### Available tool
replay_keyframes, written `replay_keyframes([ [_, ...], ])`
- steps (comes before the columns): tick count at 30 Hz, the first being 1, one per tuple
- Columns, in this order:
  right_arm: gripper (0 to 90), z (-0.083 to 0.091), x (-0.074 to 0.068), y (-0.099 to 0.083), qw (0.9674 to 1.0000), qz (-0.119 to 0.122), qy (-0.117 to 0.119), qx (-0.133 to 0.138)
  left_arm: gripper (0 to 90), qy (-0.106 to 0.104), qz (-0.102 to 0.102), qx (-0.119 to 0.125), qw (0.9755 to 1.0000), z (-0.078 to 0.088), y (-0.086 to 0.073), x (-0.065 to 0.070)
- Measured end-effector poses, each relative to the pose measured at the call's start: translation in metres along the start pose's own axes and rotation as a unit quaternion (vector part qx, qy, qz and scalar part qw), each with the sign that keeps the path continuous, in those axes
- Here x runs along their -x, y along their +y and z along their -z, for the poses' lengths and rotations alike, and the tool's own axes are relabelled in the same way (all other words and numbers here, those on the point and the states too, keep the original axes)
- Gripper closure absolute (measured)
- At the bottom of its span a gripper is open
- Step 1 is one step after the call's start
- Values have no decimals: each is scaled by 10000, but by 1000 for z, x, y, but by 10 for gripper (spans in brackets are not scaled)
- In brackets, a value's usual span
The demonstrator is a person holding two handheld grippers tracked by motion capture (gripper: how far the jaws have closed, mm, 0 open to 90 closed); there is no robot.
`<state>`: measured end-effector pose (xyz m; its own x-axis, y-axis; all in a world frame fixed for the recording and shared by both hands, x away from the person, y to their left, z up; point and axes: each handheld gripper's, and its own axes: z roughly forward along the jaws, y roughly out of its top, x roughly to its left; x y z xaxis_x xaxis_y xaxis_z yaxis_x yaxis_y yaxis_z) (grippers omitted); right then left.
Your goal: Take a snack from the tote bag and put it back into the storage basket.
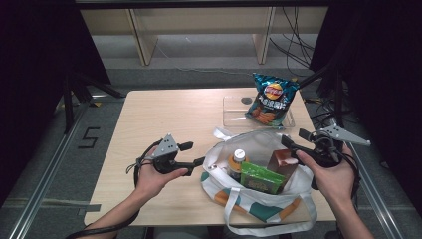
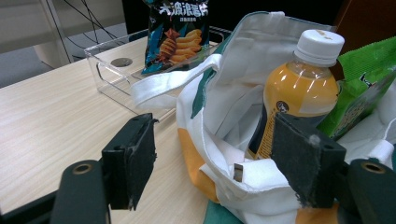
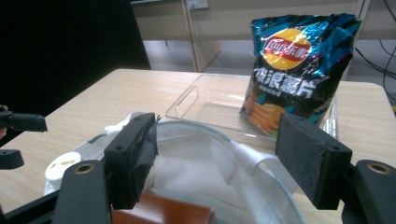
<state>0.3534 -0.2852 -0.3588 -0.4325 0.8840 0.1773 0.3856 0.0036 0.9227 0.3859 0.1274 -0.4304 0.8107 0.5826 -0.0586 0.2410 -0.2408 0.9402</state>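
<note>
A white tote bag (image 1: 259,199) with green and orange patches stands open near the table's front edge. Inside it are an orange drink bottle (image 1: 238,162) with a white cap, a green packet (image 1: 261,178) and a brown box (image 1: 282,162). My left gripper (image 1: 195,153) is open just left of the bag. In the left gripper view its jaws (image 2: 219,154) straddle the bag's rim (image 2: 243,179), with the bottle (image 2: 299,88) right behind. My right gripper (image 1: 294,137) is open over the bag's far right side, above the brown box (image 3: 163,212). A blue chips bag (image 1: 271,99) leans in a clear tray (image 1: 234,117).
The clear tray (image 3: 210,105) sits at the table's back right, with the chips bag (image 3: 294,70) in its right half. The table's left half (image 1: 154,114) is bare wood. Shelving legs and cables stand on the floor beyond the table.
</note>
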Motion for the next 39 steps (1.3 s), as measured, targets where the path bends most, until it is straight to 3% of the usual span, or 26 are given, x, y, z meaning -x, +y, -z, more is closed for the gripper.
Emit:
replay_keyframes([
  [2,303,0,-3,-1,10000,-80,-17,-35,302,-1,-3,1,10000,0,0,0],
  [4,301,0,-3,-3,10000,17,16,-62,302,2,1,6,10000,0,0,0],
  [6,300,1,-7,-5,9999,-103,1,-106,302,1,0,2,10000,0,0,-1],
  [7,296,1,-6,-6,9999,98,52,-63,301,6,-2,-8,10000,0,0,-1],
  [11,289,5,-12,-10,9999,-41,53,-133,302,1,1,12,10000,0,0,0],
  [12,287,6,-12,-10,9999,102,60,-97,302,0,10,3,10000,0,0,0],
  [13,284,7,-16,-11,9999,-60,66,-137,301,0,10,3,10000,0,0,0],
  [14,284,7,-16,-11,9999,-60,66,-137,301,-38,14,25,10000,-1,-1,-1],
  [20,271,10,-22,-14,9997,144,138,-104,301,-41,21,37,10000,-1,0,0],
  [21,271,11,-25,-15,9998,32,148,-161,301,-39,21,34,10000,-1,0,0],
  [26,263,10,-29,-20,9996,56,119,-233,301,-19,-1,-6,10000,-1,0,0],
  [27,261,9,-28,-20,9995,176,77,-260,301,-19,-1,-10,10000,-1,0,0],
  [30,257,9,-31,-24,9994,2,100,-337,301,-19,4,-18,10000,-1,0,0],
  [32,254,8,-29,-25,9992,225,58,-311,301,-25,8,-26,10000,-2,-1,0],
  [34,252,7,-31,-28,9993,105,-1,-372,301,-24,5,-28,10000,-2,-1,0],
  [36,248,6,-30,-31,9991,212,9,-375,300,-23,4,-24,10000,-2,0,0],
  [37,244,7,-33,-31,9989,2,41,-469,301,-22,4,-25,10000,-1,0,0],
  [38,237,6,-31,-33,9991,205,-14,-381,300,-18,5,-24,10000,-1,-1,0],
  [39,237,6,-31,-33,9991,205,-14,-381,300,-18,5,-24,10000,-1,-1,0],
])
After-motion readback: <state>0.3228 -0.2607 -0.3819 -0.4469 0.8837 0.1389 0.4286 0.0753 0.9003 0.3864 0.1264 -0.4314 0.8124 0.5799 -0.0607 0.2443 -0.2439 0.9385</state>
